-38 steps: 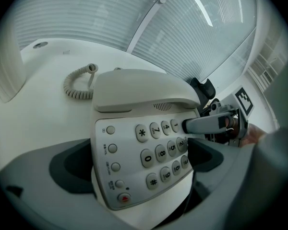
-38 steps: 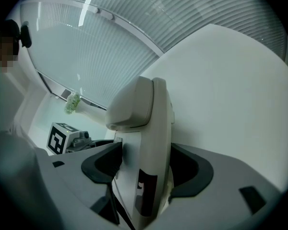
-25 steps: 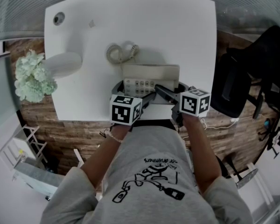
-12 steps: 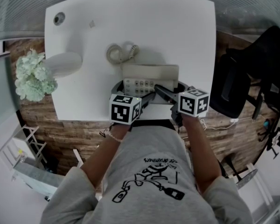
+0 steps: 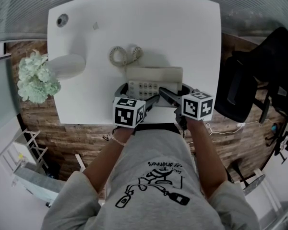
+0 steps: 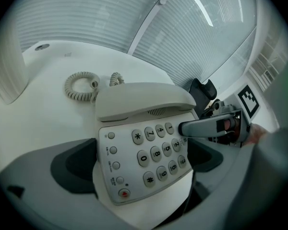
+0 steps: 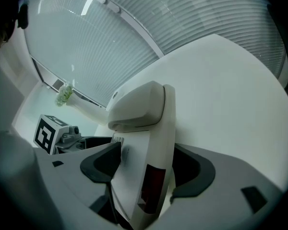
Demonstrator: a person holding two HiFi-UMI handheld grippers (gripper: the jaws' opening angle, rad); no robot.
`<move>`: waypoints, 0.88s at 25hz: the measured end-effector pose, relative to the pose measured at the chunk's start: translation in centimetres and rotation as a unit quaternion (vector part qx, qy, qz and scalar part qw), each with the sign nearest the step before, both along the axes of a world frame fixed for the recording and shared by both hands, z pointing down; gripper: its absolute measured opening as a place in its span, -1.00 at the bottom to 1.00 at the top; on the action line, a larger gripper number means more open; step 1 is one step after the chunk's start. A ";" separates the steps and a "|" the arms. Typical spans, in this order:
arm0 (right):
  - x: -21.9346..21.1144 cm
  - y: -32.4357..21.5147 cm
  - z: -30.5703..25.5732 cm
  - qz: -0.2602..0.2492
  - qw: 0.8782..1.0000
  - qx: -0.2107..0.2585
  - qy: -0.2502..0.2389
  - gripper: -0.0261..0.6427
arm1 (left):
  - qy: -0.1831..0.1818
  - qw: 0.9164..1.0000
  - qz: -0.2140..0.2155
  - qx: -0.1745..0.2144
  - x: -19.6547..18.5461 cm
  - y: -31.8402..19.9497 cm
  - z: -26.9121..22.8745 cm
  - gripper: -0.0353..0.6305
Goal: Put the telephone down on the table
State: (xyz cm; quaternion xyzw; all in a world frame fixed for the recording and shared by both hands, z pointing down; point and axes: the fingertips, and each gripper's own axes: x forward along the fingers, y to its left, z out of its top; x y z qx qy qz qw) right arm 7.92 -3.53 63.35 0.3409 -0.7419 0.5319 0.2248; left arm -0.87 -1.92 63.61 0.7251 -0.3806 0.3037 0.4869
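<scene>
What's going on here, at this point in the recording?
A person holds a two-jaw gripper in each hand. Both the left gripper and the right gripper are closed on the same beige telephone. The handset sits on its cradle, and the coiled cord lies on the white table behind the phone. The phone is at the table's near edge. It is not clear whether its base already rests on the surface.

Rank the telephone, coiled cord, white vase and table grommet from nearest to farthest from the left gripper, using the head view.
1. telephone, clamped in the left gripper itself.
2. coiled cord, just behind the telephone.
3. white vase, off to the left.
4. table grommet, in the far left corner.
</scene>
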 end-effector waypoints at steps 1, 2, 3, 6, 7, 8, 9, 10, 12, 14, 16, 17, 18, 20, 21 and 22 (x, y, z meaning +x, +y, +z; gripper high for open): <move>0.0 0.0 0.0 0.001 1.000 0.001 0.000 0.06 | 0.000 1.000 0.000 0.000 0.0 0.0 0.0 0.85; 0.0 -0.1 -0.1 0.002 1.000 0.002 0.001 0.06 | 0.000 1.000 0.000 0.001 0.0 0.0 0.0 0.86; 0.1 -0.1 -0.2 0.003 1.000 0.003 0.002 0.06 | 0.000 1.000 0.000 0.001 -0.1 -0.1 -0.1 0.86; 0.5 -0.3 -0.5 0.008 1.000 0.009 0.010 0.06 | 0.002 1.000 0.000 0.004 -0.3 -0.2 -0.4 0.85; 0.8 -0.4 -0.6 0.011 1.000 0.013 0.014 0.06 | 0.004 1.000 0.000 0.005 -0.4 -0.2 -0.6 0.85; 1.1 -0.5 -0.8 0.013 1.000 0.018 0.020 0.06 | 0.006 1.000 0.000 0.007 -0.5 -0.3 -0.8 0.85; 1.5 -0.6 -1.1 0.013 0.999 0.026 0.027 0.06 | 0.008 1.000 0.000 0.009 -0.6 -0.4 -1.0 0.85; 1.8 -0.8 -1.4 0.011 0.999 0.036 0.037 0.06 | 0.011 1.000 0.001 0.011 -0.7 -0.4 -1.3 0.85; 2.5 -1.0 -2.2 0.003 0.996 0.060 0.059 0.05 | 0.022 1.000 -0.002 0.020 -0.8 -0.6 -2.1 0.85; 3.0 -1.4 -3.1 -0.001 0.994 0.084 0.068 0.03 | 0.039 0.999 -0.009 0.034 -0.9 -1.1 -3.0 0.84; 3.2 -1.5 -4.1 -0.005 0.992 0.110 0.070 -0.05 | 0.056 0.997 -0.011 0.052 -0.9 -1.5 -4.2 0.83; 3.2 -1.5 -4.7 -0.008 0.990 0.122 0.074 -0.11 | 0.062 0.996 -0.006 0.062 -0.7 -1.6 -4.8 0.82; 3.3 -1.5 -5.3 -0.011 0.988 0.135 0.079 -0.14 | 0.067 0.995 0.002 0.073 -0.6 -1.7 -5.6 0.81; 3.4 -1.3 -6.7 -0.017 0.983 0.159 0.088 -0.23 | 0.080 0.992 0.019 0.095 0.0 -1.7 -7.3 0.74; 3.4 -1.2 -7.5 -0.020 0.981 0.171 0.091 -0.26 | 0.088 0.990 0.026 0.107 0.3 -1.7 -8.2 0.67; 3.4 -1.1 -8.4 -0.022 0.979 0.183 0.092 -0.29 | 0.095 0.988 0.032 0.120 0.5 -1.6 -9.1 0.57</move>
